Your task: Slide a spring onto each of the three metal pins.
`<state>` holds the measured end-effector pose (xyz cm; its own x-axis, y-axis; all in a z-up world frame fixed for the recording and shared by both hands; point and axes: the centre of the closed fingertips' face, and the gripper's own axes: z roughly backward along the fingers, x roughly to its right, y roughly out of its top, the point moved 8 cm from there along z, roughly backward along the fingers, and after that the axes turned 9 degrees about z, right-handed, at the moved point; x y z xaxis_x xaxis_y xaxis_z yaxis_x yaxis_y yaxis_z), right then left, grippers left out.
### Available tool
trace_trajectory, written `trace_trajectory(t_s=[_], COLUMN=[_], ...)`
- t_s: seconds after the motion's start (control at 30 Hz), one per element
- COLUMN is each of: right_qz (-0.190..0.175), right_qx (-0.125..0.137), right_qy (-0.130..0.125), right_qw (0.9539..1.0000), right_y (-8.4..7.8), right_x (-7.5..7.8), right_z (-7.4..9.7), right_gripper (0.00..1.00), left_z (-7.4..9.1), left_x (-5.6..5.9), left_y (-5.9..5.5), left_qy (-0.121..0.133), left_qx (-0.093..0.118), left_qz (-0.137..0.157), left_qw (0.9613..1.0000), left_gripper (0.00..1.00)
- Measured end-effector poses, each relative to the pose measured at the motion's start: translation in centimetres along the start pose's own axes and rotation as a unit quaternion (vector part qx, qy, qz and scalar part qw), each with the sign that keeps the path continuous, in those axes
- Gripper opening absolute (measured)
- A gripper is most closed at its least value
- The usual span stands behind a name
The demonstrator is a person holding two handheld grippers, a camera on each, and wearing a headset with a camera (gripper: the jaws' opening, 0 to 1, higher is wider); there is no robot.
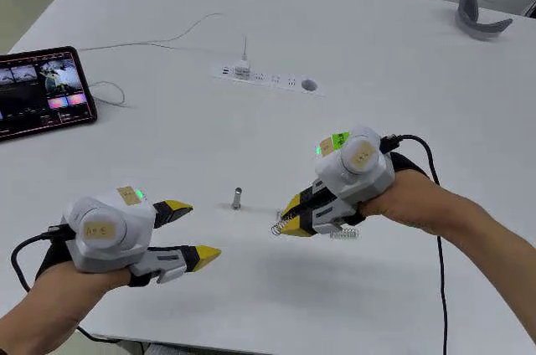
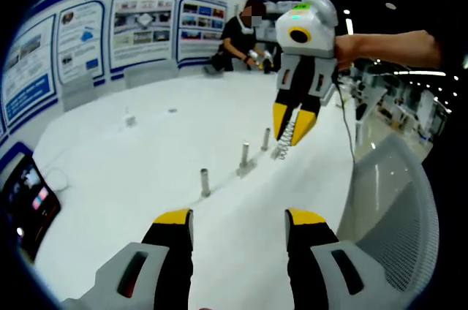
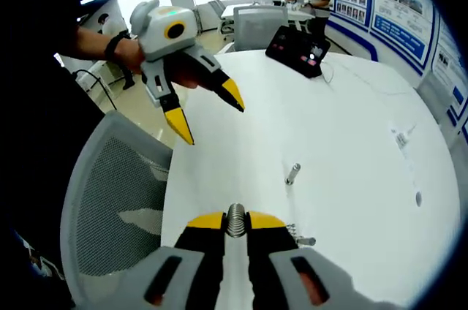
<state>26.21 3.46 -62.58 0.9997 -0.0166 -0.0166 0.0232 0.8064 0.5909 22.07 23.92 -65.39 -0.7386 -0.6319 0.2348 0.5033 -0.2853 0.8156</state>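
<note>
Right hand-held gripper (image 1: 291,219) pinches a small, silvery coiled spring (image 3: 235,220) between yellow tips; left hand-held gripper (image 1: 194,229) gapes wide, empty, near an upright pin (image 1: 237,198).

White table (image 1: 377,45) bears pin (image 1: 237,198), tablet (image 1: 42,91), power strip (image 1: 268,79)

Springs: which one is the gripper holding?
The spring pinched between the right gripper's yellow jaws. The other spring lies loose on the table under that gripper.

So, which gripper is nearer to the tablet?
Left. The left gripper hovers right of the tablet, toward the person; the right gripper, shut on a spring, is much farther right.
</note>
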Motion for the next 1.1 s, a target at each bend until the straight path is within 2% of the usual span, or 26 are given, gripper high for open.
trace_trajectory(t_s=[0.43,0.73,0.87,1.1], right_qz=[0.008,0.020,0.020,0.023], right_qx=[-0.028,-0.047,-0.048,-0.048], right_qy=[-0.013,-0.015,-0.014,-0.010], right_qw=[0.9995,0.9986,0.9986,0.9985], right_y=[0.7,0.8,0.9,1.4], right_x=[3.5,5.4,6.0,6.9], right_z=[-1.6,-2.7,-3.2,-4.1], right_gripper=[0.12,0.12,0.12,0.12], left_z=[1.5,1.9,2.1,2.4], left_x=[-2.0,-2.6,-2.6,-2.8], left_y=[-1.5,-1.9,-2.1,-2.6], left_qy=[0.034,0.045,0.044,0.043], left_qx=[0.001,0.001,-0.004,-0.005], left_qz=[0.034,0.049,0.057,0.068], left_qw=[0.9988,0.9978,0.9974,0.9967], left_gripper=[0.60,0.65,0.69,0.71])
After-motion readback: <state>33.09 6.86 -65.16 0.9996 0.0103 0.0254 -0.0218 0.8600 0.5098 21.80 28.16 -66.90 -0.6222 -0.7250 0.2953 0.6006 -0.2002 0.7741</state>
